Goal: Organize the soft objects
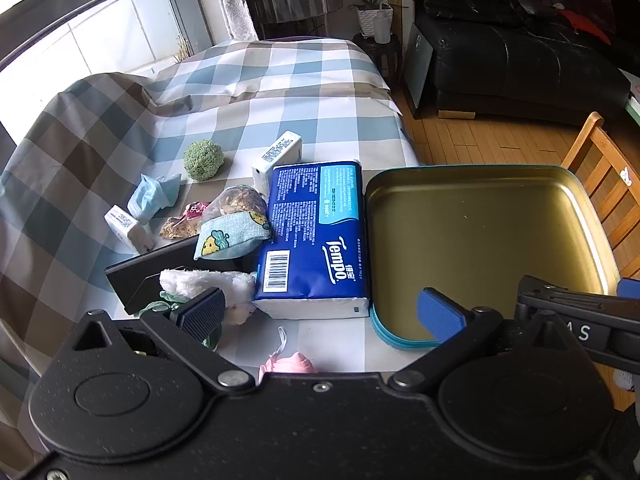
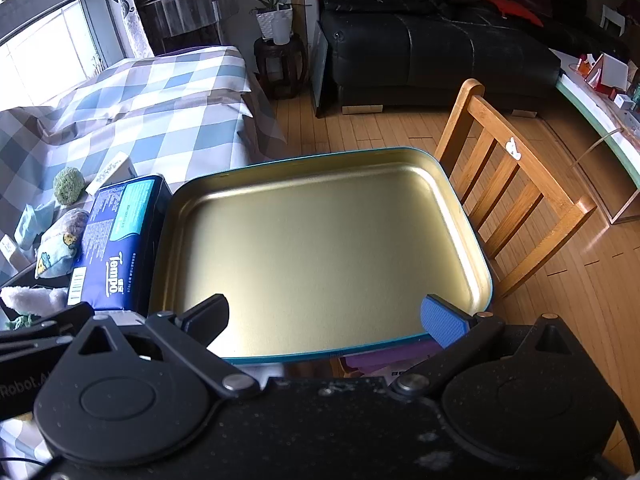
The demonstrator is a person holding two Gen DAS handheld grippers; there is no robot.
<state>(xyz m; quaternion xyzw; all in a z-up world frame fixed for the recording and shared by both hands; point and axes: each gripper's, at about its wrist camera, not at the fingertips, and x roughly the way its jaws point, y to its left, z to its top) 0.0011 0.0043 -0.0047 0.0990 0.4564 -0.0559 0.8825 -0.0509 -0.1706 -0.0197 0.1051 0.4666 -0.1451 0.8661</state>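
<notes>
i've got the left gripper [image 1: 322, 312] spread wide, holding nothing; soft pile ahead-left of it, white plush [image 1: 208, 282] by its left finger, tempo tissue pack [image 1: 316, 236] dead ahead. right gripper [image 2: 326, 318] wide too, over the tin tray [image 2: 320, 256].

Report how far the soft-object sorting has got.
Done: nothing; the gold tray is empty. In hand: nothing; left tool and right tool are both open. Left: the Tempo tissue pack, green ball, printed pouch and white plush lie beside the tray.
</notes>
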